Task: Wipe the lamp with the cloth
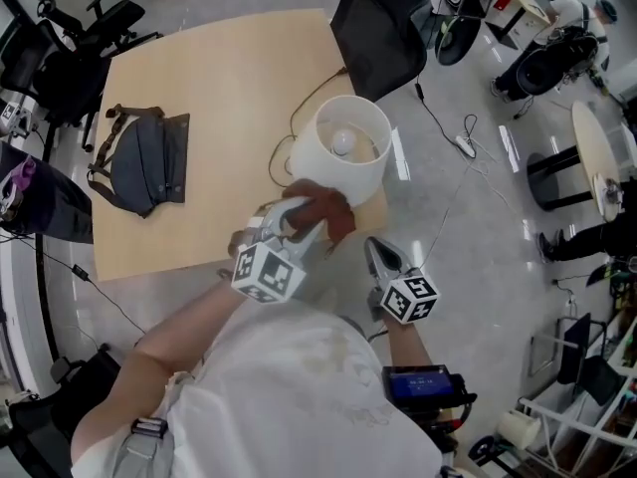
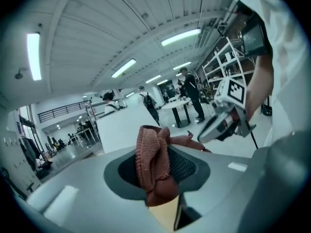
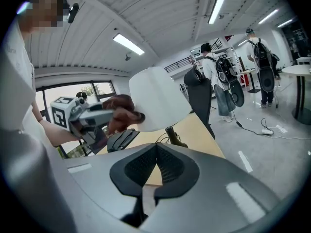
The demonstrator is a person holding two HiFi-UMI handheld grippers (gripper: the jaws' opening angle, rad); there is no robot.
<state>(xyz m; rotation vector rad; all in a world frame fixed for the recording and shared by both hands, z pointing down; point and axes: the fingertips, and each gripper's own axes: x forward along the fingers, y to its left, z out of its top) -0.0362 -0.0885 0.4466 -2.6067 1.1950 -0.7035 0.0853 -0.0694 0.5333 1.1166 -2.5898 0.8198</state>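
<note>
Left hand-held gripper [image 1: 302, 219] clamps the brown cloth [image 1: 330, 210] against the lamp [image 1: 348, 162] shade's side; right hand-held gripper [image 1: 378, 252] hangs nearby, jaws together.

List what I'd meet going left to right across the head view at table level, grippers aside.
Black office chair → grey bag → lamp → round table.

Rust-brown knitted cloth [image 1: 328, 212], white lamp [image 1: 348, 152] shade, pale wood worktop [image 1: 219, 78], dark grey bag [image 1: 144, 162], black chair [image 1: 383, 28], black-and-white square markers on the grey left gripper [image 1: 299, 224] and right gripper [image 1: 374, 250]
</note>
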